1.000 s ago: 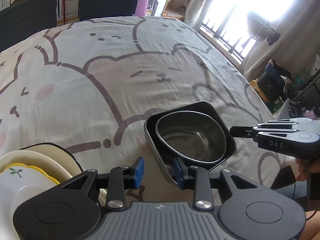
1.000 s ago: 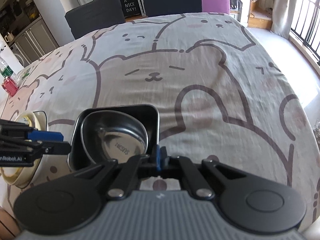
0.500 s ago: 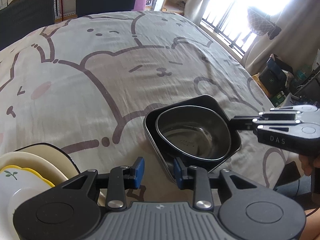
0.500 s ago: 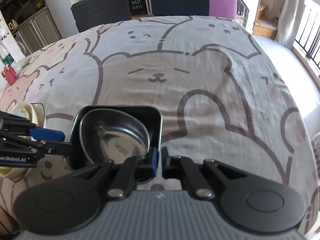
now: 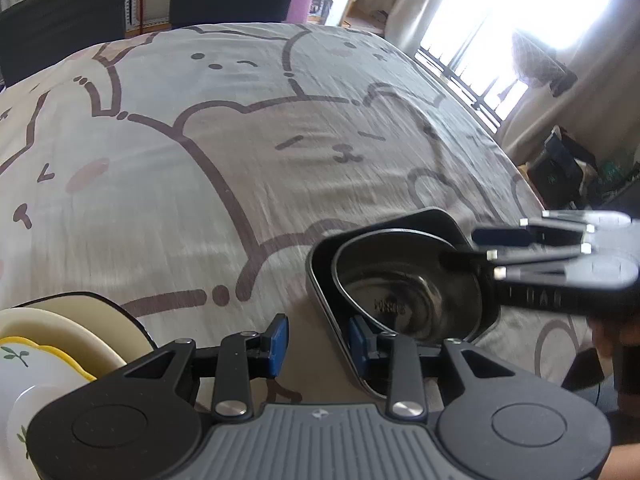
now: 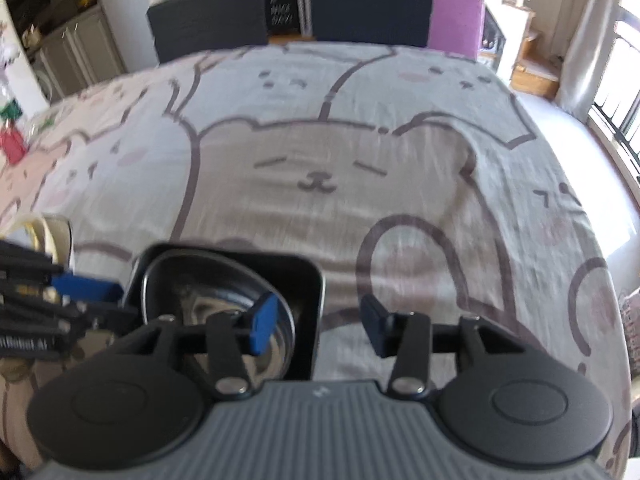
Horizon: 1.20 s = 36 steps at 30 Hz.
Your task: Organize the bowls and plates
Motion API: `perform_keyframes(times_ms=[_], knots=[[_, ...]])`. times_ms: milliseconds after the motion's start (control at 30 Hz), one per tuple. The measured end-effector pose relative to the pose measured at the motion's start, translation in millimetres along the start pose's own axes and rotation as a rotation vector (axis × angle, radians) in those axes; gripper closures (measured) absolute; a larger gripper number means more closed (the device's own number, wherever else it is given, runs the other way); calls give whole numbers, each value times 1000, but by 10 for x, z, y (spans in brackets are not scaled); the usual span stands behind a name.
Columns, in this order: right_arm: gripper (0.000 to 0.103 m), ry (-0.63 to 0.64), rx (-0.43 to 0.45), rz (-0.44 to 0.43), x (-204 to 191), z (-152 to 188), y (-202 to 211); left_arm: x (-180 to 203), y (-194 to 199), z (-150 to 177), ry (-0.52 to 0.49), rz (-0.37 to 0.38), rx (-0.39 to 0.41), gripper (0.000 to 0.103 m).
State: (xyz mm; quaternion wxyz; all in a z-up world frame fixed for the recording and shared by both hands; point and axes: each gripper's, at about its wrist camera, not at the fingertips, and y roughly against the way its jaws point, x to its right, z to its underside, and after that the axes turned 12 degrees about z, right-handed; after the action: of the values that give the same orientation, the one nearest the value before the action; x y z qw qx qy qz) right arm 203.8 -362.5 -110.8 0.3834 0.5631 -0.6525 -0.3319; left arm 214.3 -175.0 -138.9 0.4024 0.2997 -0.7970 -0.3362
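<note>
On a table draped in a bear-print cloth (image 6: 320,168), a steel bowl (image 5: 404,300) sits nested inside a square black dish (image 5: 320,280) near the table's near edge. The right gripper (image 6: 316,322) has just been opening; its jaws now stand spread across the dish's right rim, one finger over the bowl and one over bare cloth, gripping nothing. The left gripper (image 5: 316,338) straddles the dish's left wall, jaws part open (whether the inner pad touches the wall is hard to say through the blur). A stack of cream and yellow-rimmed plates (image 5: 48,344) waits at the left gripper's side, apart from the dish. Beyond the dish the cloth lies open all the way to the dark chairs (image 6: 288,20) at the far edge.
</note>
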Motion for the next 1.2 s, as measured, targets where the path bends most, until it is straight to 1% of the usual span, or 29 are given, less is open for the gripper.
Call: perform_keyframes(times_ms=[100,167,233,300,367,433,533,633,700,767,900,1000,1033,1100,1167,1200], knots=[[50,36,-28,-6,-42,41,-34,-20,-12,-24,10,-8,14,68],[50,28,-30,-6,-33,61,-26,-34,-14,-39,17,-12,22,68],[50,-19,-10,-18,16,45,21,-41,-14,-42,23,-11,23,68],[46,-94,22,-31,97,2,68,-37,-13,-33,23,-10,21,68],[37,-159,35,-7,147,-37,70,-29,-11,-17,26,-6,14,68],[36,-182,25,10,152,-71,24,-21,-12,1,27,-1,4,68],[34,-161,3,20,109,-97,-73,-7,-16,13,22,3,-9,68],[27,-140,-5,76,79,-108,-119,-6,-25,12,21,7,-17,68],[27,-125,-17,100,71,-92,-138,-4,-30,10,21,6,-21,68],[27,-108,-38,92,89,-64,-154,-4,-30,10,20,8,-22,68],[28,-68,-44,68,150,4,-129,0,-30,20,22,21,-29,70],[39,-39,-47,25,182,62,-85,10,-29,30,22,26,-27,70],[48,-29,-57,22,179,70,-80,5,-28,31,28,33,-23,71],[57,-12,-63,-8,189,98,-67,-7,-23,32,45,47,-16,79],[72,2,-63,-39,169,109,-43,-5,-23,36,52,59,-17,83],[75,11,-58,-52,153,121,-32,-2,-24,39,58,64,-18,86]])
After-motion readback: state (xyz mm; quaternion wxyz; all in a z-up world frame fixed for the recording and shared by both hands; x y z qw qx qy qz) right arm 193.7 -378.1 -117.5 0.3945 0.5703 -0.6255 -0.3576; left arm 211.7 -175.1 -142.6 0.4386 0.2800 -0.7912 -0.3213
